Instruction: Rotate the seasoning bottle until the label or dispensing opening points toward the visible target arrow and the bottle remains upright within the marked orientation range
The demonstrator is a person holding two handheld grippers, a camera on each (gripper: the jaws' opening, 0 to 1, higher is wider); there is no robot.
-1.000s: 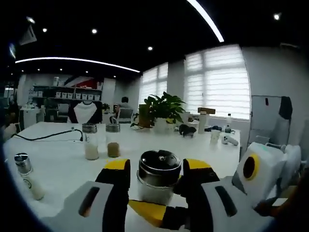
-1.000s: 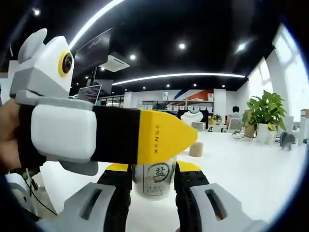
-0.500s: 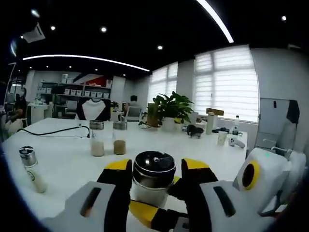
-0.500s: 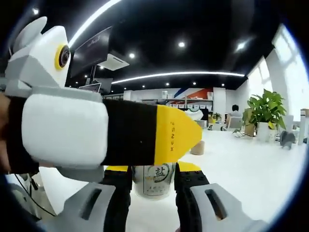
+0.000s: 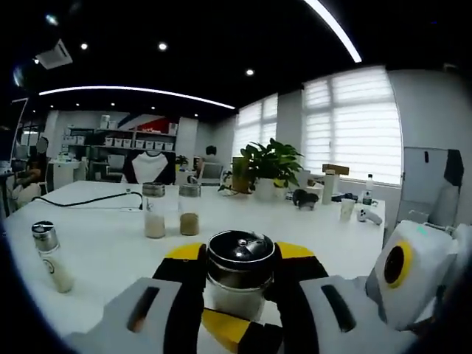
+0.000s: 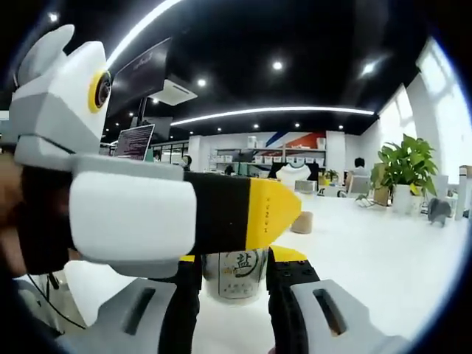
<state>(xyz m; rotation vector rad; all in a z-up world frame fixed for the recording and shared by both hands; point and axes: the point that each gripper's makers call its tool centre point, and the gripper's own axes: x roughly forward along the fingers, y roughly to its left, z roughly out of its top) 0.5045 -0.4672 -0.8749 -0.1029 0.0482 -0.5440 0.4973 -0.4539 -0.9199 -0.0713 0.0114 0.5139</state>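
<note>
The left gripper pinches the seasoning bottle by its shiny lid, and the right gripper squeezes the same bottle lower down, on the glass with the label. The bottle stands straight up on the white table. Farther ahead of the left gripper are two small jars, a little shaker off to its left, and a green plant far back.

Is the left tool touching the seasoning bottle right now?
Touching. In the left gripper view, the left tool has both yellow-tipped jaws pressed against the seasoning bottle, no gap either side.
</note>
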